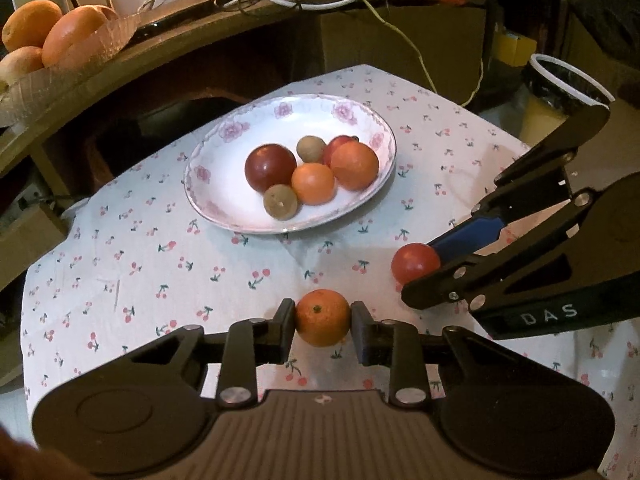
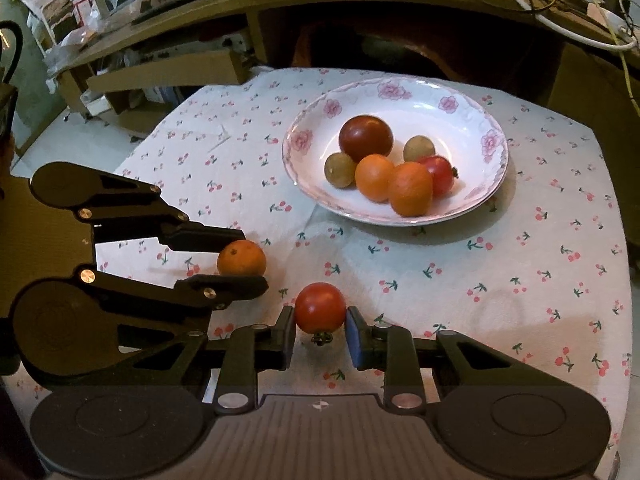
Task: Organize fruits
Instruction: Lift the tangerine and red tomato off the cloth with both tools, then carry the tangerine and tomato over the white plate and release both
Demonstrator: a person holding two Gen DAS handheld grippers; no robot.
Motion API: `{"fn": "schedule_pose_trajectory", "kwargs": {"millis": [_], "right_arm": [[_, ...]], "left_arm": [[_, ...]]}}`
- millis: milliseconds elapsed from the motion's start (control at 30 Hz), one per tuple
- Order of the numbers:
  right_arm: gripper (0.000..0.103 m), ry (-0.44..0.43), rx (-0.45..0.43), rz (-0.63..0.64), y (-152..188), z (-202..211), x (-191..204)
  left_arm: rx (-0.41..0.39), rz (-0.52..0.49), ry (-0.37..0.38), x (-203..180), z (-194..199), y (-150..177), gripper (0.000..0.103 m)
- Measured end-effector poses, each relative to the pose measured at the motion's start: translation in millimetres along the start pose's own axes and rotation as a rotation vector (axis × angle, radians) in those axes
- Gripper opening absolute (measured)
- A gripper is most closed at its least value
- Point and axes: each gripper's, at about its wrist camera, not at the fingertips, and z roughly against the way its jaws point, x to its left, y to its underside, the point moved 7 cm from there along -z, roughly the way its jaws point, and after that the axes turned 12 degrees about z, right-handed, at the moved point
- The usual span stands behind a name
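Reaching forward and tilted steeply downward, the left hand-held gripper sits at the lower centre of its own view, its two black fingers pinching a small orange from either side just over the cherry-print cloth that covers the desk. At the right edge of the same view the right hand-held gripper comes in slanting from the upper right, its jaws closed on a red tomato; white capital letters reading "DAS" show on its black body. From the right wrist view, that gripper is at the lower centre, pads pressed against both sides of the tomato, whose green stalk end points toward the camera. The left gripper enters from the left of that frame, clamped above and below the orange. Both fruits are held just beside each other near the bottom of the cloth. Further up, a white plate with pink flowers on its rim holds two oranges, two dark red and red fruits, and two small brownish round fruits. No other writing is readable.
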Motion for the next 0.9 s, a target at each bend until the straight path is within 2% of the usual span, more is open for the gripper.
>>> {"fn": "schedule_pose_trajectory", "kwargs": {"millis": [600,900], "right_arm": [[0.028,0.063,-0.096,-0.096,-31,11,-29],[0.029,0.104,-0.136,-0.129,-55,2,-51]], "left_arm": [[-0.091,0.066,-0.045,10,1,-50,0.035],[-0.122,0.118,-0.088,27,-18,-80,0.035]]}}
